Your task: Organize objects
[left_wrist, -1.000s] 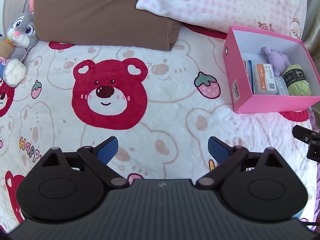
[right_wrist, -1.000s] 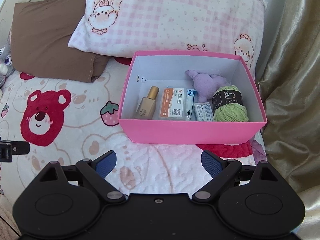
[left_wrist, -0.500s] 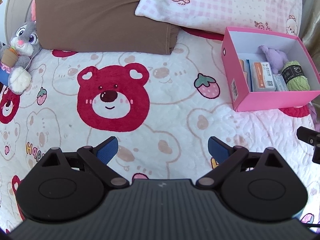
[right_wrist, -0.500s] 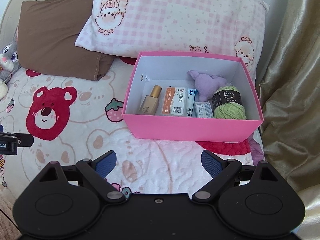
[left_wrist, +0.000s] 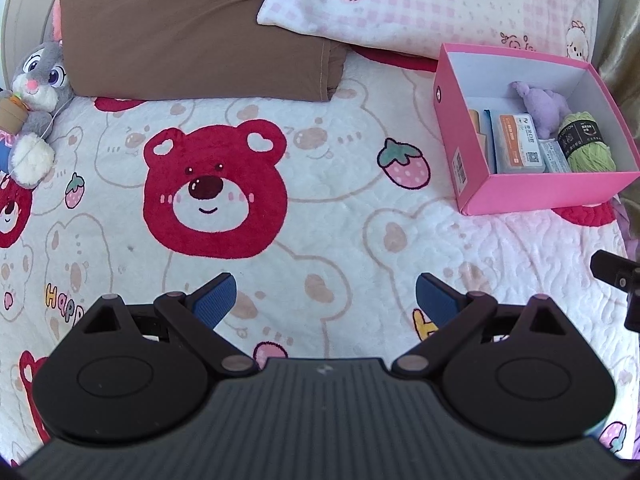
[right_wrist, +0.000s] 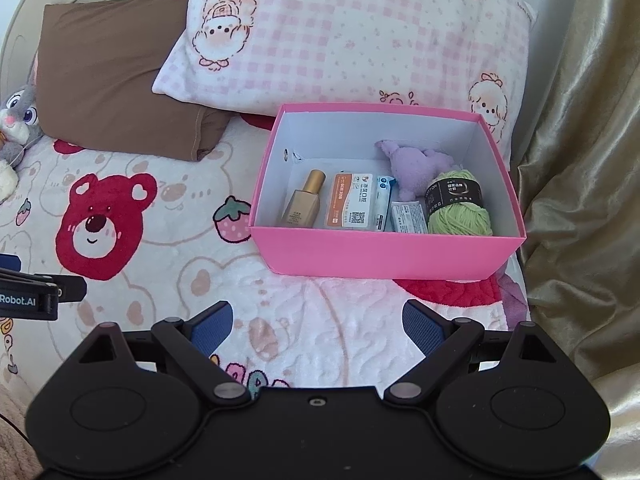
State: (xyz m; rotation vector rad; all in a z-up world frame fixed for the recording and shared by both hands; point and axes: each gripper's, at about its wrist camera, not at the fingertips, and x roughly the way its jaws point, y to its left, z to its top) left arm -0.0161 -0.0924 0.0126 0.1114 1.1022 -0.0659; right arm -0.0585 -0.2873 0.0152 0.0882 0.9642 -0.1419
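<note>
Both grippers, left [left_wrist: 325, 294] and right [right_wrist: 316, 322], tilt down, spread wide and empty, near 1 pink box [right_wrist: 384, 254] holding perhaps 6 items.

We see a pink box [right_wrist: 384, 254], white inside. Green yarn [right_wrist: 460, 216], purple plush [right_wrist: 416, 166], gold bottle [right_wrist: 304, 200]. Red-bear blanket [left_wrist: 216, 188], brown pillow [left_wrist: 192, 24].

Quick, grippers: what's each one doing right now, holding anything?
Left gripper: open, nothing between its jaws, over the blanket.
Right gripper: open, empty, short of the pink box.
</note>
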